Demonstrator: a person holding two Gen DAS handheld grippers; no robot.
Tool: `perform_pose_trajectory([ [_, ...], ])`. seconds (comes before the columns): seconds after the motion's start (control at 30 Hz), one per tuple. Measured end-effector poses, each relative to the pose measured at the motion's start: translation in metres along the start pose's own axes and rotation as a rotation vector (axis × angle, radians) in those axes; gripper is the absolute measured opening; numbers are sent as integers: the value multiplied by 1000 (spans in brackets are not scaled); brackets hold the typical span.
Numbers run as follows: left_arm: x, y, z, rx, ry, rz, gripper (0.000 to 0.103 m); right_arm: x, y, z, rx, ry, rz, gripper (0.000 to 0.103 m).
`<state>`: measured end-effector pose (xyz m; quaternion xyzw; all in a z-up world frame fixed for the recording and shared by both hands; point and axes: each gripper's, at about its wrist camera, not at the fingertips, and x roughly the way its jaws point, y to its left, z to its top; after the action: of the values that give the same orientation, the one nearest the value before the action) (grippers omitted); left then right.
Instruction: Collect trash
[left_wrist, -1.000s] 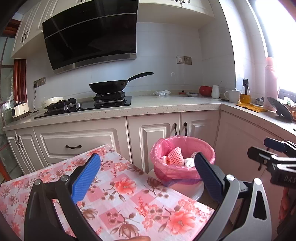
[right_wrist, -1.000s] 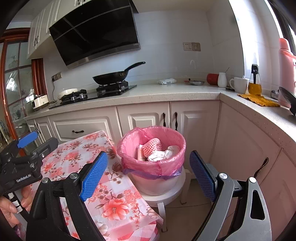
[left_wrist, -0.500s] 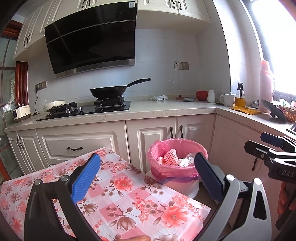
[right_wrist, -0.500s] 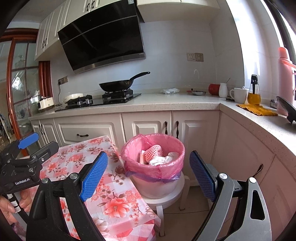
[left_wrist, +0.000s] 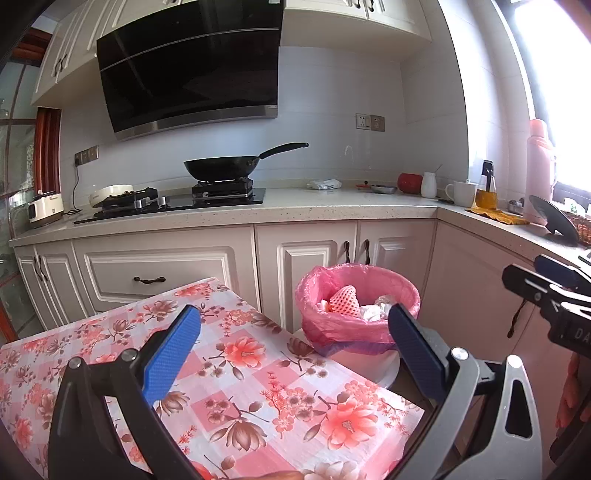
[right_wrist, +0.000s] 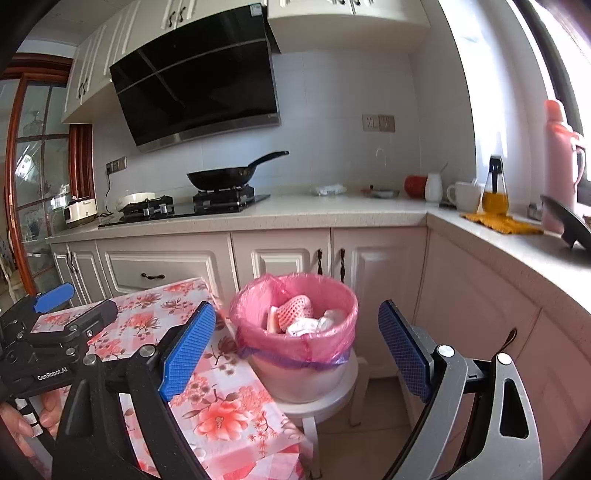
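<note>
Where the trash sits now, you can see it inside the bin (right_wrist: 295, 373), which is lined with a pink bag (right_wrist: 325, 347) and stands on a white stool (right_wrist: 332, 402) just beside the corner of the table: a pink foam net (right_wrist: 293, 312) leans toward the bin's left side with crumpled white paper (right_wrist: 314, 325) next to it. Your floral tablecloth (left_wrist: 258, 387) shows bare between the blue pads, with no trash on the part in view. Your left gripper (left_wrist: 291, 350) has its fingers spread wide and holds nothing. Your right gripper (right_wrist: 295, 347) is likewise spread wide and empty, framing the bin. Beyond, white cabinets carry the countertop (right_wrist: 332, 212), with a black wok (right_wrist: 221, 177) on the stove under the range hood (right_wrist: 199, 77), and a white mug (right_wrist: 463, 195) and pink thermos (right_wrist: 561, 162) near the window.
</note>
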<state>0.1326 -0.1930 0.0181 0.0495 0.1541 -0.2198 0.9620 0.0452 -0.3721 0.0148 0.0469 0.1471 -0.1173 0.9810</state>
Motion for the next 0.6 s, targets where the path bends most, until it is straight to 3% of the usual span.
perform_pose_trajectory([
  [0.3,-1,0,-9,-14,-29,14,98,8,6,-10,-30,21,-18,85],
  [0.6,7,11,-23,-59,-19,31,98,8,10,-19,-39,-30,-46,85],
])
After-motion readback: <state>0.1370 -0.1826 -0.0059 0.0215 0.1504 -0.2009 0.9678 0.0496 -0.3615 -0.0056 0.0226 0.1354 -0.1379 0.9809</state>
